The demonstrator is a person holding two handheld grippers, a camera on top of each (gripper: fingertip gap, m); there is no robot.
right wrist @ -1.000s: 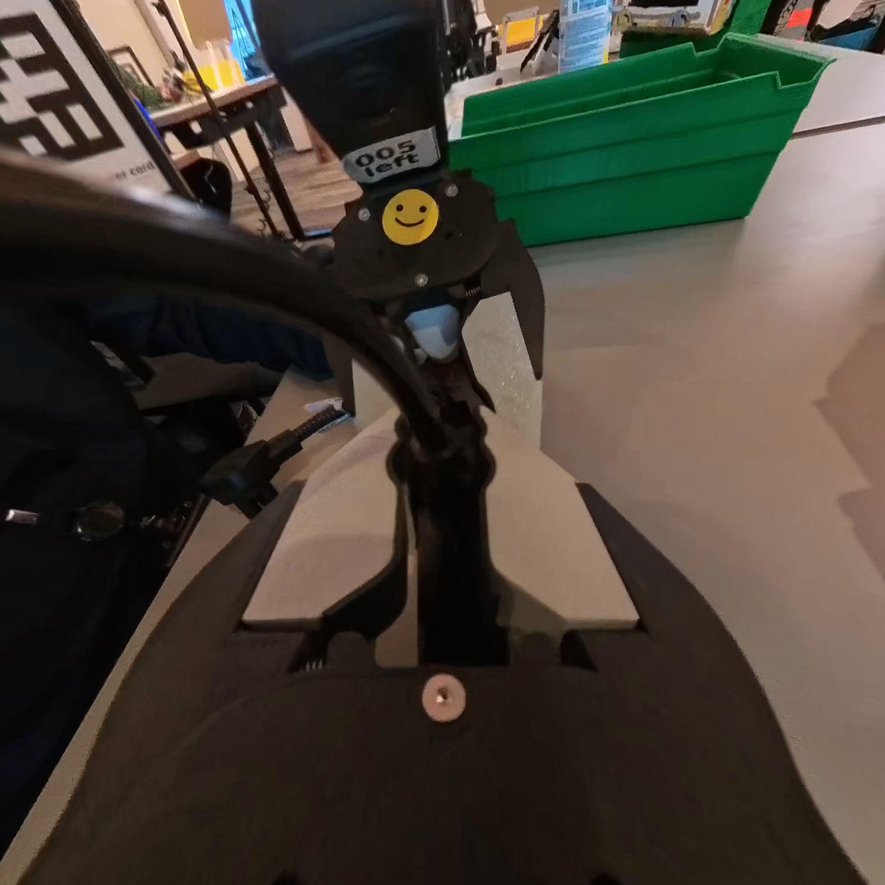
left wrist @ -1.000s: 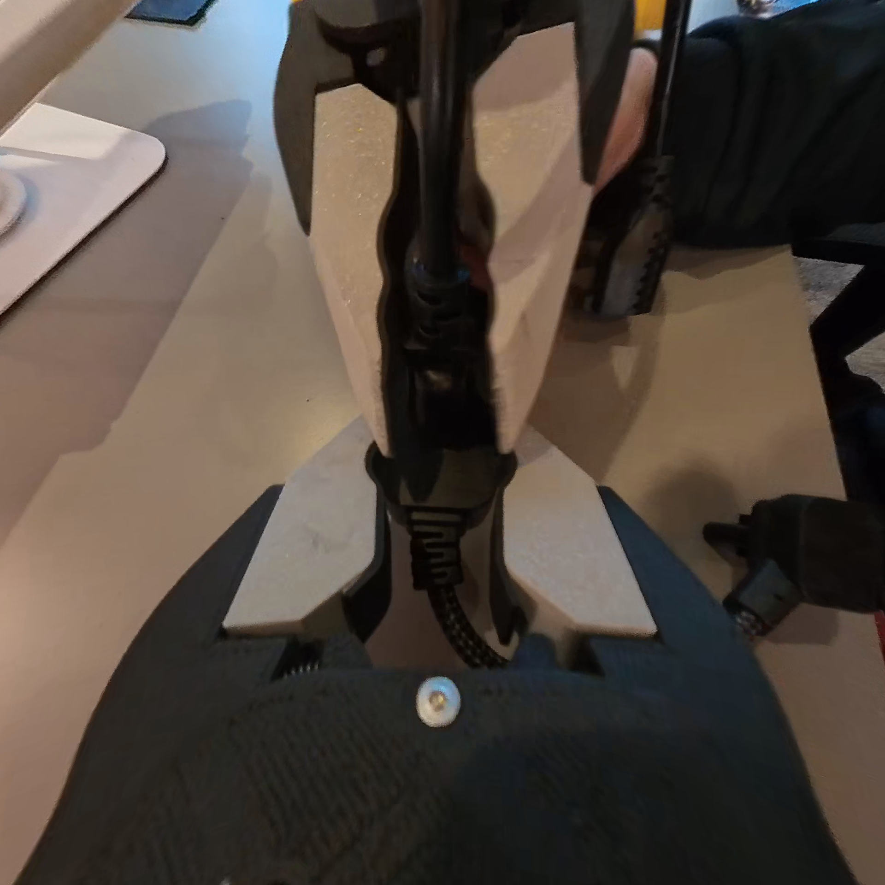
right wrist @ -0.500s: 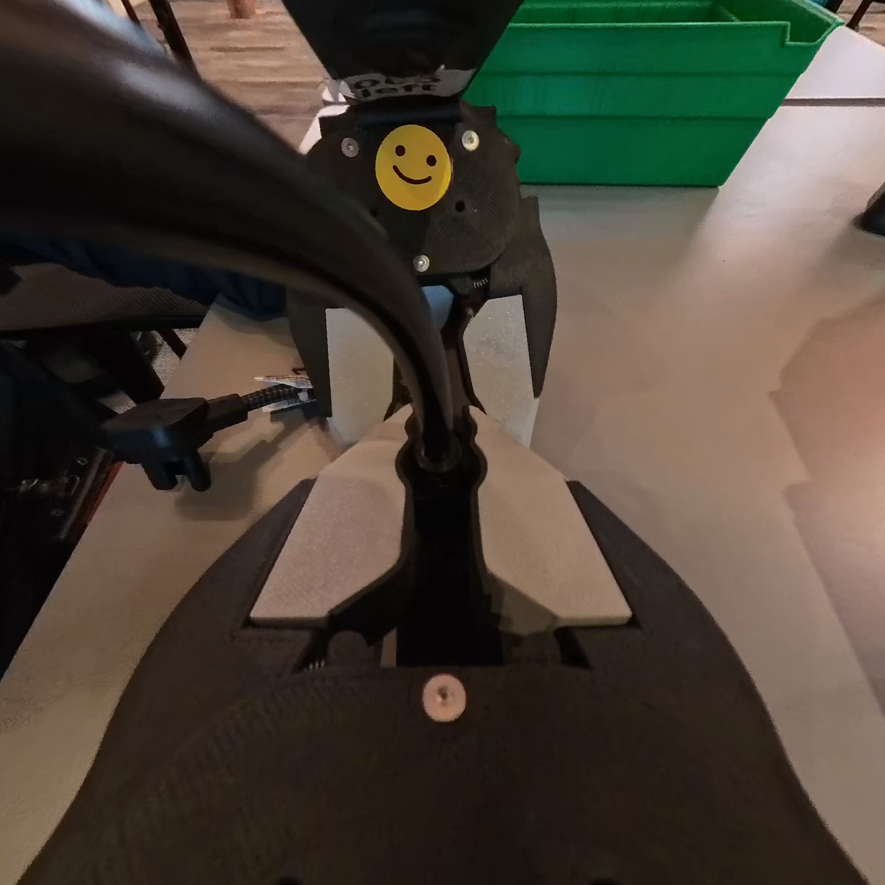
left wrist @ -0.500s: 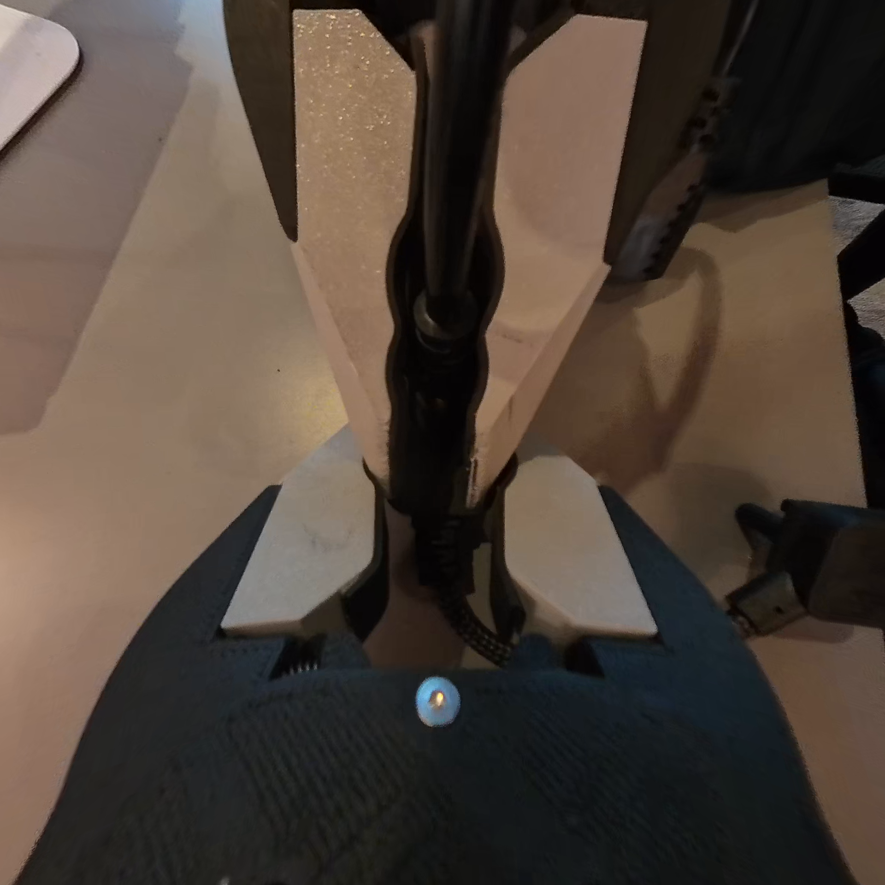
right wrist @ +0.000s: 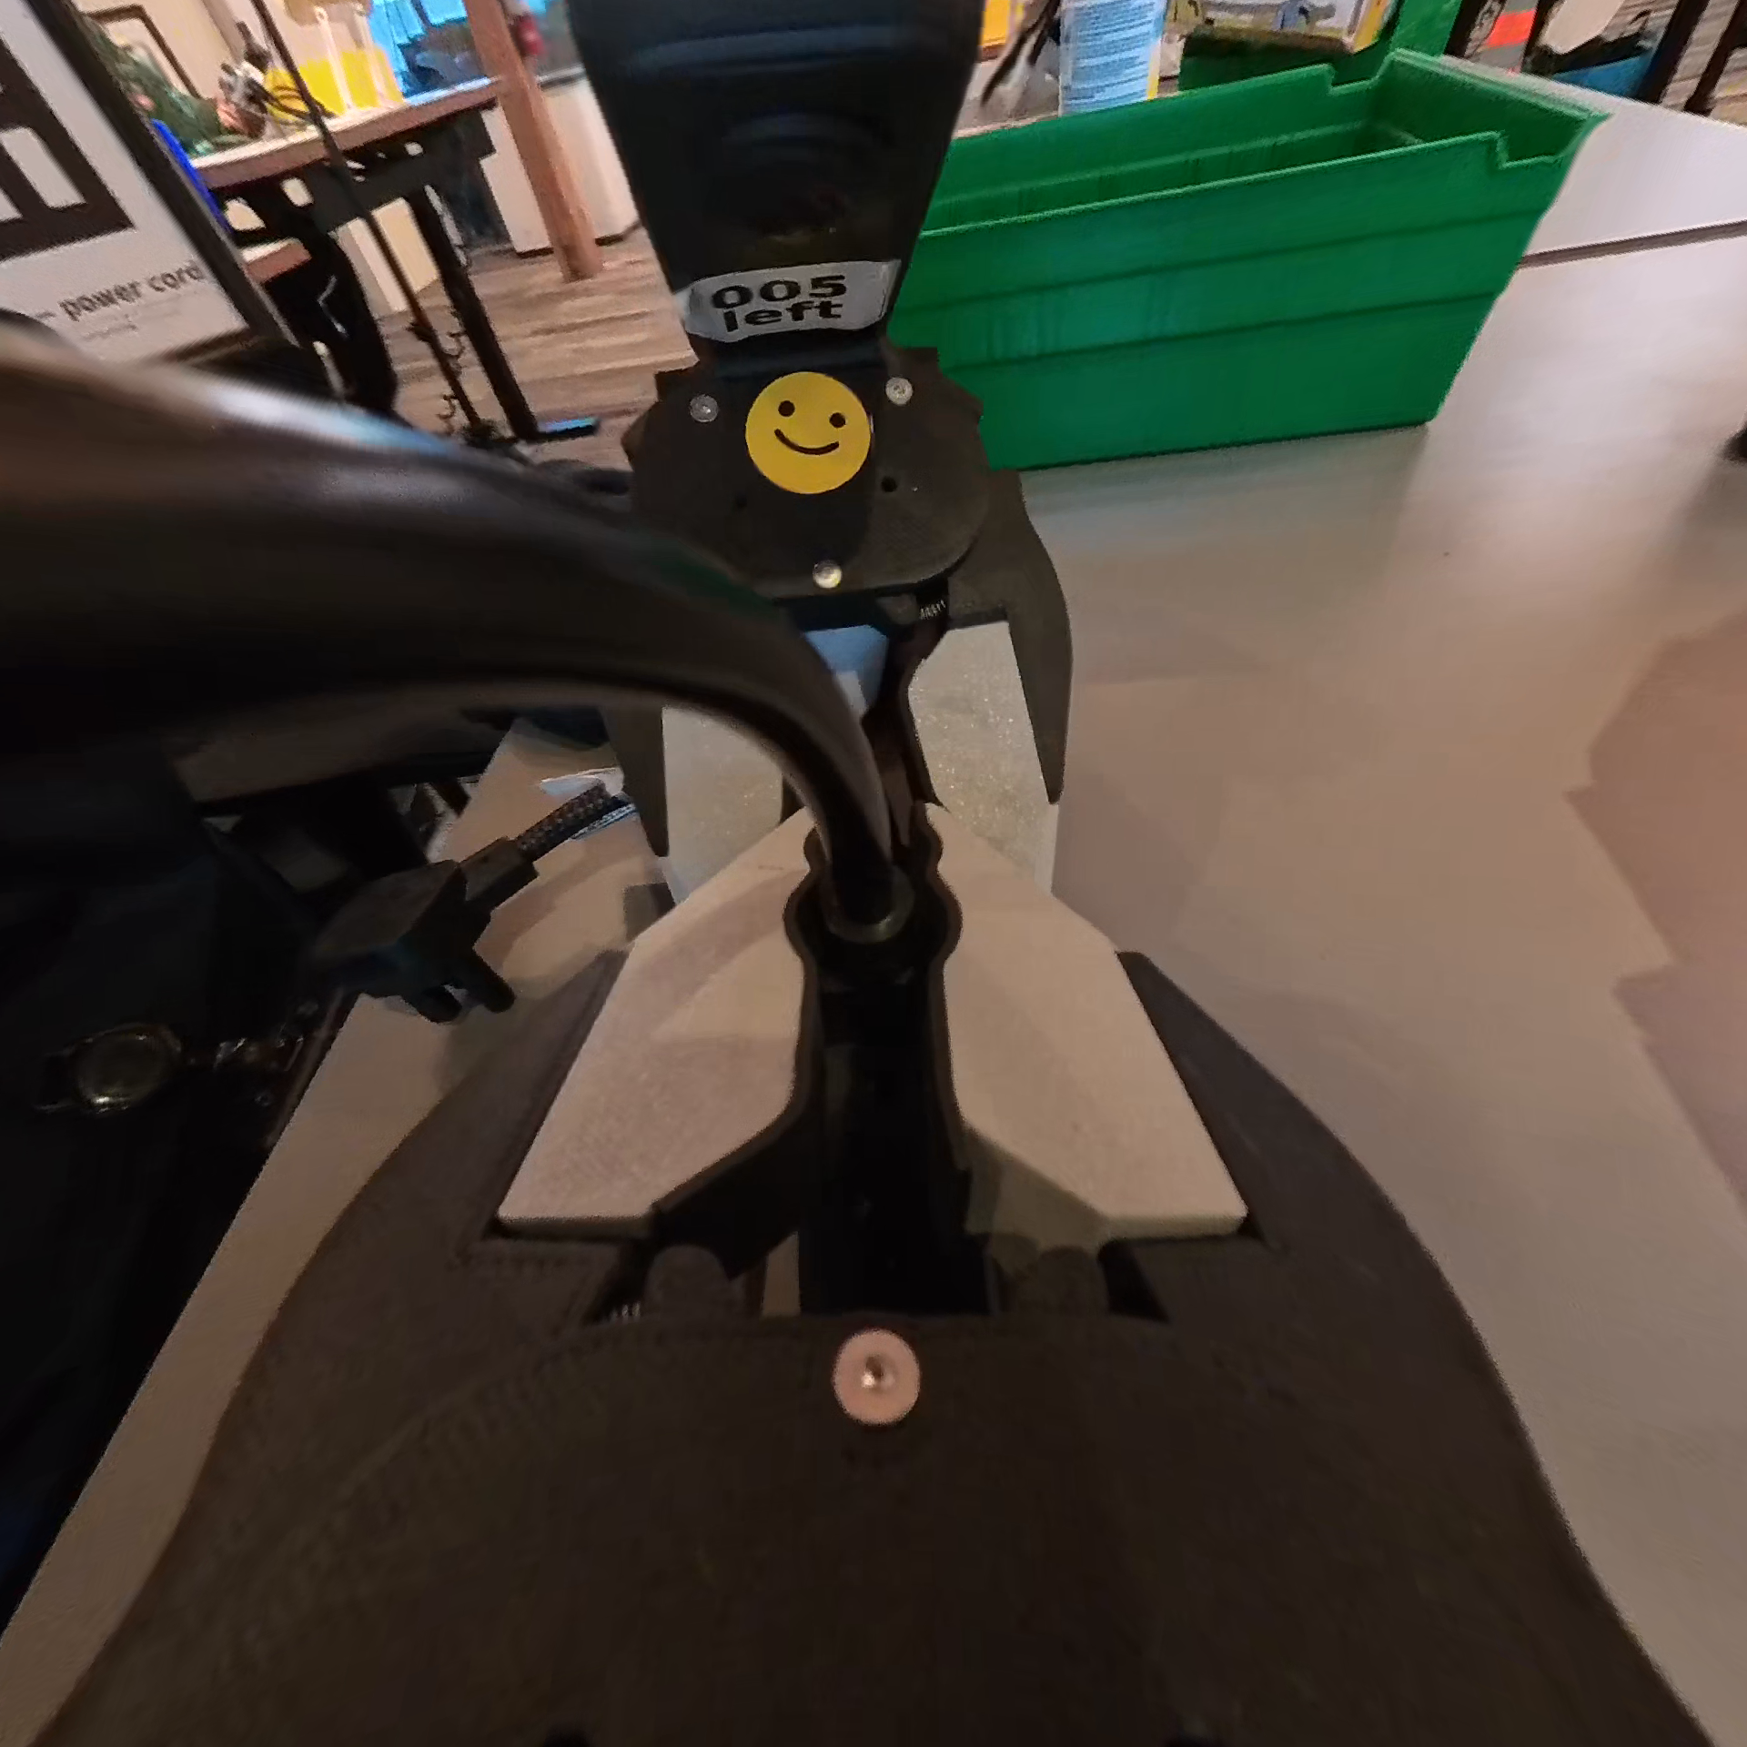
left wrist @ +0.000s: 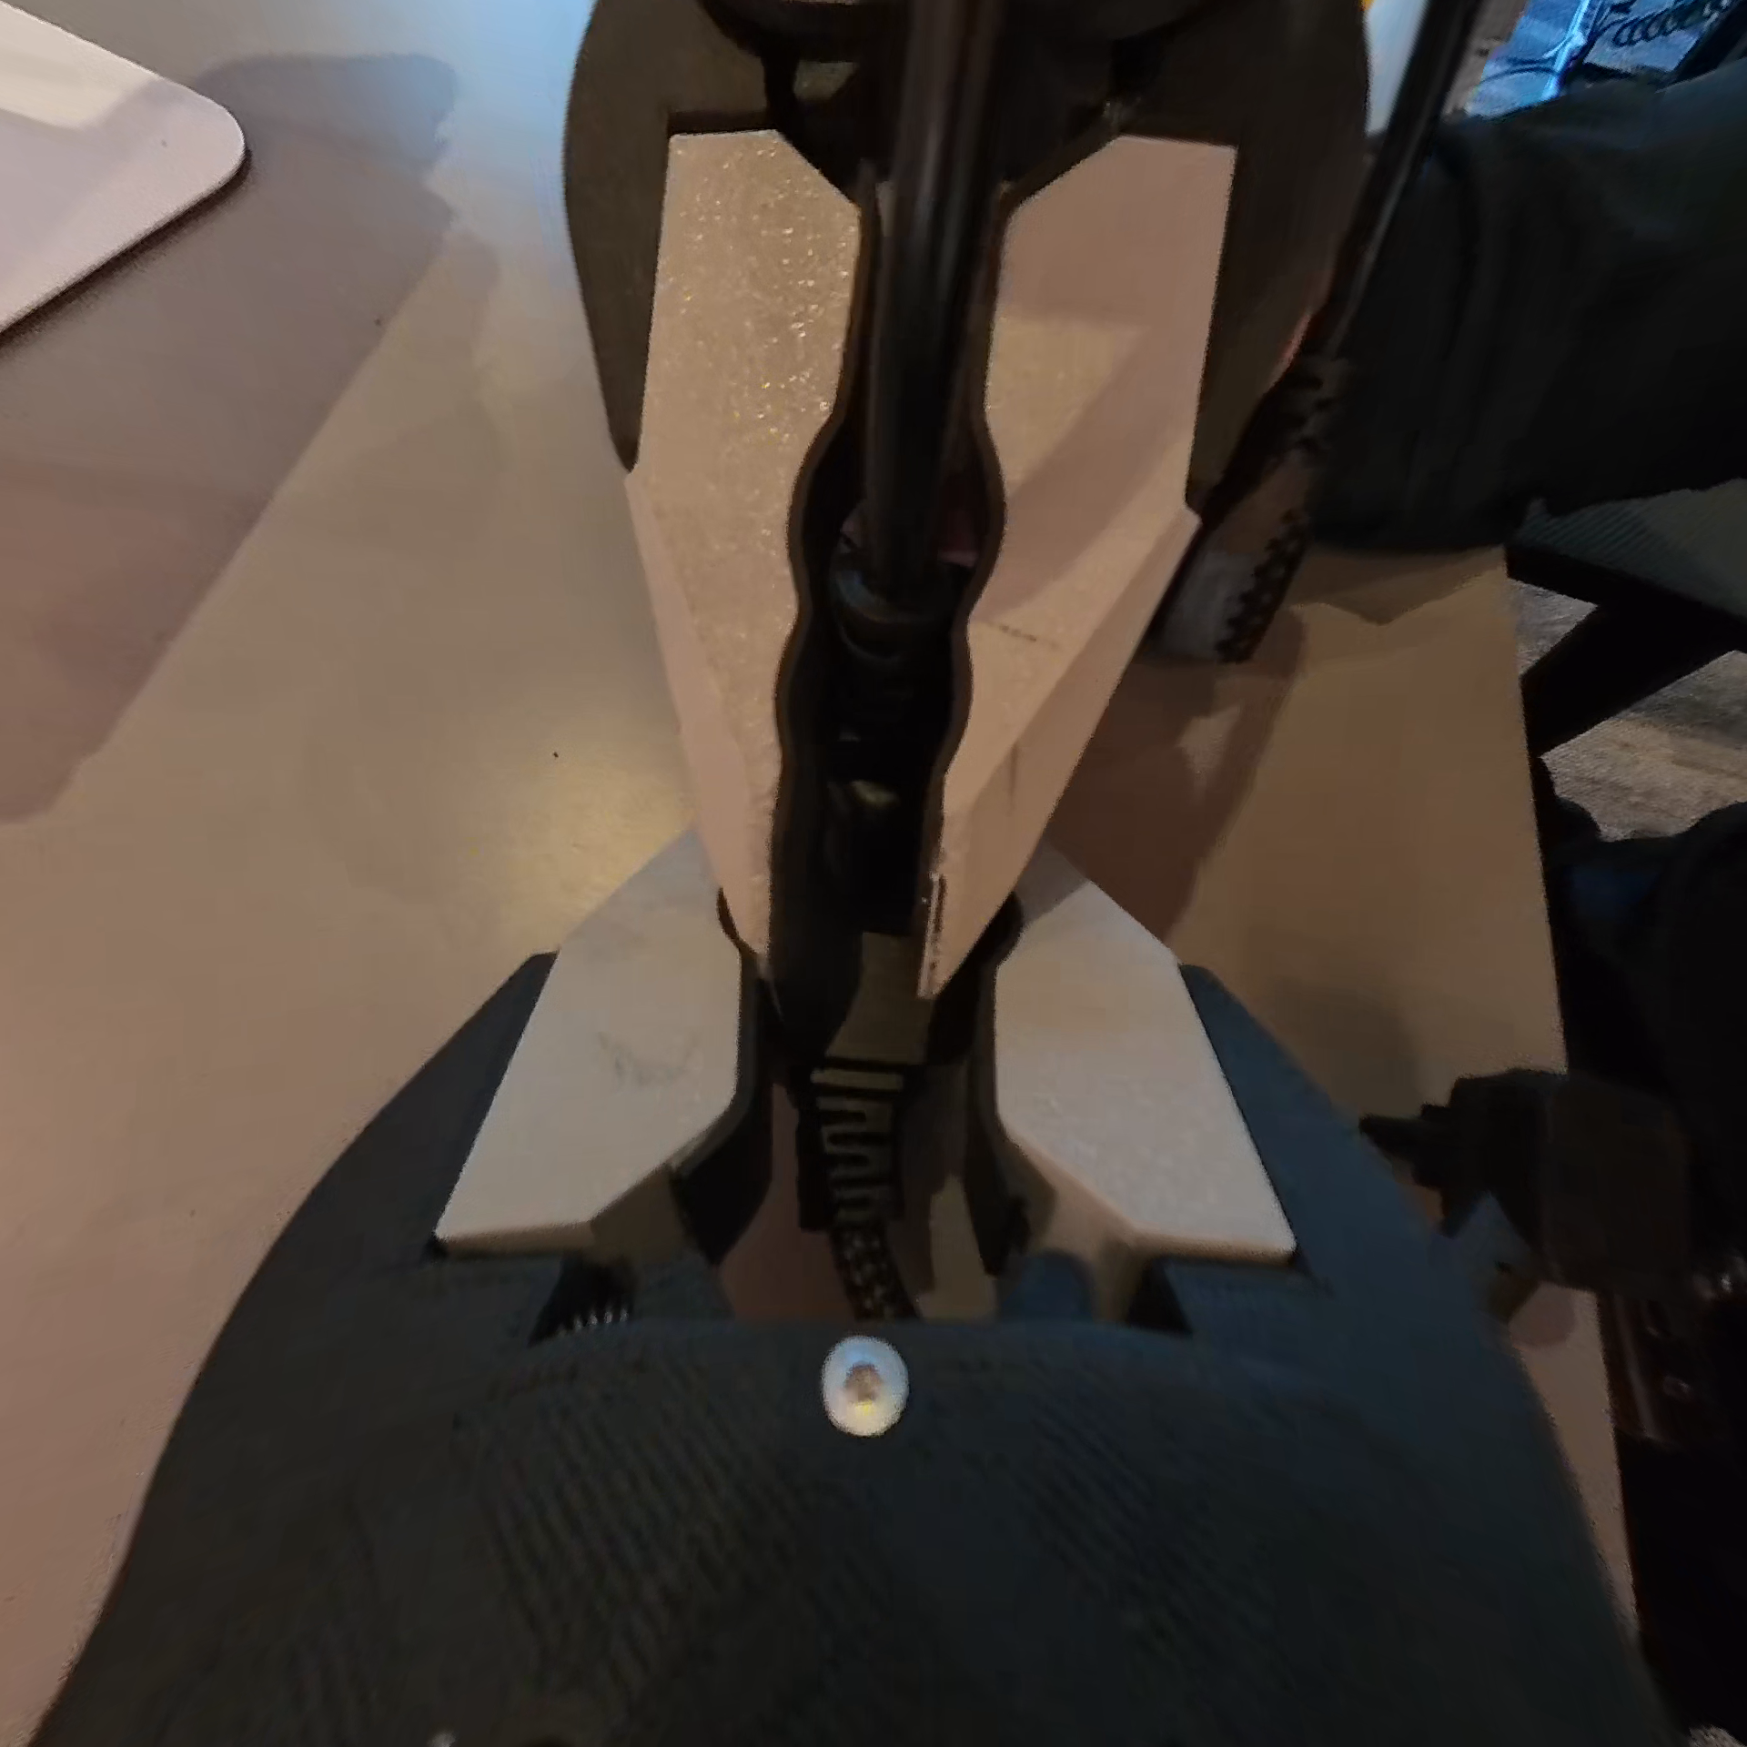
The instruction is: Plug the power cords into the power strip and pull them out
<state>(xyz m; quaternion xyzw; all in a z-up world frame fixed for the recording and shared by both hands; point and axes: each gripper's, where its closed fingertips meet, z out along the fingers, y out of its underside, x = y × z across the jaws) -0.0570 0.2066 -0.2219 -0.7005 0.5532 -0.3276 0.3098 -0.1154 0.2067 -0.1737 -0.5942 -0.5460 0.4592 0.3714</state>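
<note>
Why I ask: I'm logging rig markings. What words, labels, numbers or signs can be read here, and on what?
I don't quote writing; this is what bears it, all in the right wrist view.
White label on the left hand-held gripper: short print, legible.
Yellow sticker below it: a smiling face, no words.
White board, far left: black square pattern, one printed line.
Background containers: too blurred to read.

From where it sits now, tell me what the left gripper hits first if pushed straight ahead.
The left gripper is shut on a black connector, and the right gripper faces it nose to nose, its fingers overlapping the left's tips. It would meet those fingers almost immediately; the exact gap is unclear.
</note>
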